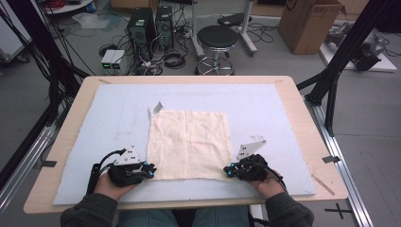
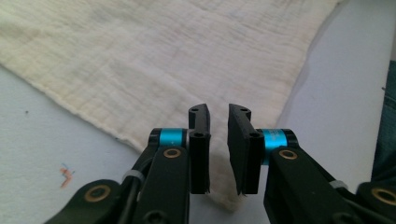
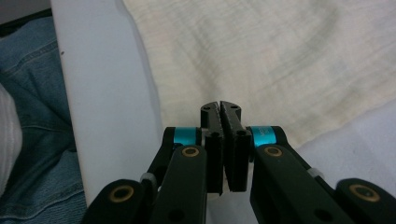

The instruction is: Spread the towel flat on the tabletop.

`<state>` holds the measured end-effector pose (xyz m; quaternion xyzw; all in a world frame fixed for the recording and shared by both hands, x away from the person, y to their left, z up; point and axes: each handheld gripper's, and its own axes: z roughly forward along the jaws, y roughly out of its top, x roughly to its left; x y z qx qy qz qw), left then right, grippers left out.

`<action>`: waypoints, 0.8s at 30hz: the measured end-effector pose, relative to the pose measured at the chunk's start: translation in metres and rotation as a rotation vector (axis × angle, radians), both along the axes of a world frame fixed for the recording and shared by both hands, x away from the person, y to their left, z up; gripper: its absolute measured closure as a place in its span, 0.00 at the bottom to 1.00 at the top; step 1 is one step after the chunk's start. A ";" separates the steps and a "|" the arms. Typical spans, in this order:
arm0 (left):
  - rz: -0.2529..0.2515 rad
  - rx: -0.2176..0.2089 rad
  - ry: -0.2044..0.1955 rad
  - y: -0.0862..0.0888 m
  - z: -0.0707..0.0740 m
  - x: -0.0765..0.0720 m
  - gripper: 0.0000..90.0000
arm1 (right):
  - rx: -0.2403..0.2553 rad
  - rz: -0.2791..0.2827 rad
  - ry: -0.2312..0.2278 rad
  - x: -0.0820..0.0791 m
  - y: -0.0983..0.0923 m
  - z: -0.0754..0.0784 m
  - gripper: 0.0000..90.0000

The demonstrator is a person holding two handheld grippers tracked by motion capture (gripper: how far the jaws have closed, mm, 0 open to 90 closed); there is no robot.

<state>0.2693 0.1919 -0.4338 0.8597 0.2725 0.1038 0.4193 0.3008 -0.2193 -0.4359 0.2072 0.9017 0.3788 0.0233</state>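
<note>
You are sitting in a lab or robotics workroom, not a home. Beyond your wooden surface (image 1: 302, 118), with its pale blue mat (image 1: 118, 109), two black computer towers (image 1: 151, 26) stand on the grey floor among tangled cables (image 1: 165, 59). A black round stool (image 1: 216, 38) stands beside them, and an open cardboard box (image 1: 309, 23) sits further right. Black metal frame struts (image 1: 352, 42) rise on both sides of you.
</note>
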 end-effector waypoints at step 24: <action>-0.075 0.033 0.035 0.003 -0.004 -0.003 0.99 | 0.026 0.005 0.012 0.006 -0.001 -0.003 0.97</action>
